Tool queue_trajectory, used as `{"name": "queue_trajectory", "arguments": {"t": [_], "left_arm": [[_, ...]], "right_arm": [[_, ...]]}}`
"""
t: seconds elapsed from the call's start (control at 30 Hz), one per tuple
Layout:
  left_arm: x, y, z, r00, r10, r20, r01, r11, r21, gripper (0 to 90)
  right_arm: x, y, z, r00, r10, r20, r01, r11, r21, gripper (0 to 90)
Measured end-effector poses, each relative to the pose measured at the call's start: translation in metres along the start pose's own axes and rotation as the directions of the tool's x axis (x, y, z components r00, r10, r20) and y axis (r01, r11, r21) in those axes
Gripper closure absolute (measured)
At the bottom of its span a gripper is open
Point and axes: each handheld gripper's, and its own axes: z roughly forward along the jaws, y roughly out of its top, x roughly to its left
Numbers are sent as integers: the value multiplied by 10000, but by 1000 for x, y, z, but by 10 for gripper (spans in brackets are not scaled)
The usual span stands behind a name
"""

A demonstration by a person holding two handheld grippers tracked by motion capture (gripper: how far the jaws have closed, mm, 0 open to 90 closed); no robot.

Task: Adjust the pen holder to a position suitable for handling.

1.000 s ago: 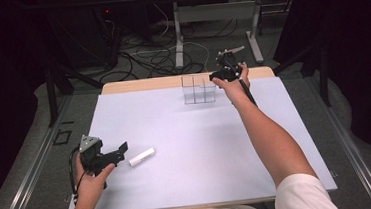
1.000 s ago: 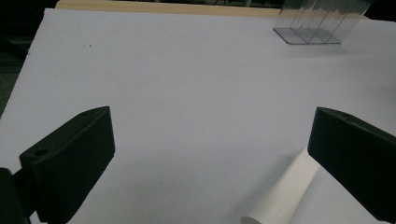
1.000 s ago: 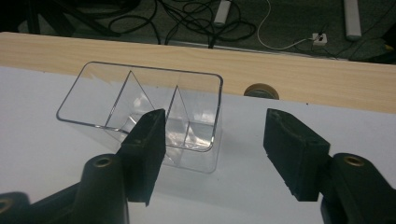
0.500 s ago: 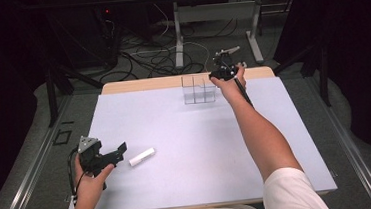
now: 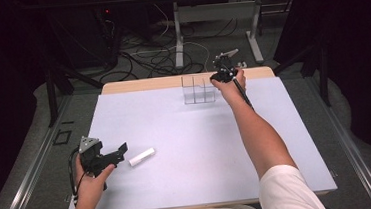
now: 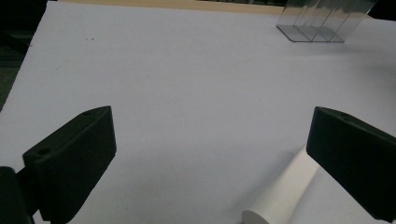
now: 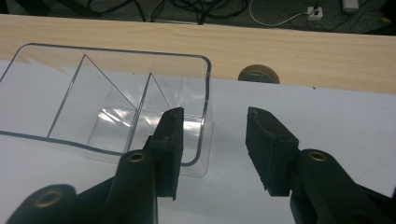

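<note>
Right gripper (image 7: pixel 212 154), jaws closing, straddles the clear box's (image 7: pixel 93 93) end wall; left gripper (image 6: pixel 210 158) gapes beside the white cylinder (image 6: pixel 285 191), lower frame.

1. One clear plastic organiser box (image 5: pixel 198 89) with three compartments.
2. One short white cylinder (image 5: pixel 142 156).
3. Two black two-jaw grippers: the left gripper (image 5: pixel 119 153) and the right gripper (image 5: pixel 215 77).
4. One white table mat (image 5: pixel 187 149).
</note>
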Motion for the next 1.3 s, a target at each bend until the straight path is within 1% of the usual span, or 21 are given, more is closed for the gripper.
{"name": "queue_trajectory", "arguments": {"t": [0.1,0.13,0.27,0.37,0.4,0.5,0.57,0.63,0.67,0.7,0.77,0.8,0.83,0.9,0.93,1.0,1.07,1.13,1.2,1.27,1.3], "left_arm": [[0,-1,1,10000,22,19,-22,10000,33,16],[0,-1,1,10000,22,14,-22,10000,46,17],[0,-1,1,10000,11,25,-11,10000,44,17],[0,-1,1,10000,15,33,-15,10000,70,17],[1,-1,1,10000,14,36,-14,10000,79,18],[1,-1,1,10000,14,37,-15,10000,90,18],[1,-1,1,10000,13,42,-13,9999,103,19],[1,-1,1,10000,15,42,-15,9999,105,18],[1,-1,1,10000,23,38,-24,9999,113,19],[1,-1,1,10000,27,37,-28,9999,121,19],[1,-1,1,10000,32,41,-33,9999,117,19],[1,-1,1,10000,29,42,-29,9999,114,19],[1,-1,1,10000,24,31,-25,9999,121,19],[0,-2,1,10000,1,38,-2,9999,136,19],[0,-2,1,10000,1,41,-1,9999,157,19],[0,-2,1,10000,4,43,-4,9999,168,19],[0,-2,1,10000,4,41,-5,9999,171,19],[0,-2,2,10000,0,43,0,9999,160,19],[0,-2,2,10000,14,30,-14,9998,177,19],[0,-2,2,10000,34,29,-35,9998,170,20],[0,-3,2,10000,43,25,-43,9998,178,20]], "right_arm": [[0,0,1,10000,77,-55,-76,9999,98,586],[0,-1,2,9998,152,-89,-150,9997,179,613],[0,-2,5,9999,156,-65,-155,9996,228,630],[1,-2,7,9999,125,-46,-123,9992,367,659],[0,-2,8,10000,5,-23,-4,9996,288,671],[2,-3,10,10000,31,-15,-30,9993,382,691],[3,-4,12,10000,-80,33,79,9993,373,708],[4,-4,12,10000,-56,47,54,9993,372,715],[5,-5,12,10000,36,37,-37,9991,413,738],[5,-5,12,10000,36,37,-37,9991,413,738],[6,-5,13,10000,70,-23,-69,9992,390,772],[5,-6,13,10000,15,-23,-14,9991,431,785],[7,-6,13,9998,181,-103,-175,9981,588,804],[7,-7,14,9997,201,-164,-189,9975,684,814],[9,-8,15,9998,200,43,-203,9968,771,831],[10,-8,15,9995,297,100,-304,9960,838,840],[9,-9,15,9993,332,154,-342,9967,731,850],[10,-9,14,9979,621,192,-635,9947,809,858],[10,-10,14,9968,739,295,-759,9944,733,867],[13,-11,14,9968,528,596,-568,9962,664,879],[15,-11,14,9964,527,661,-571,9962,665,882]]}}
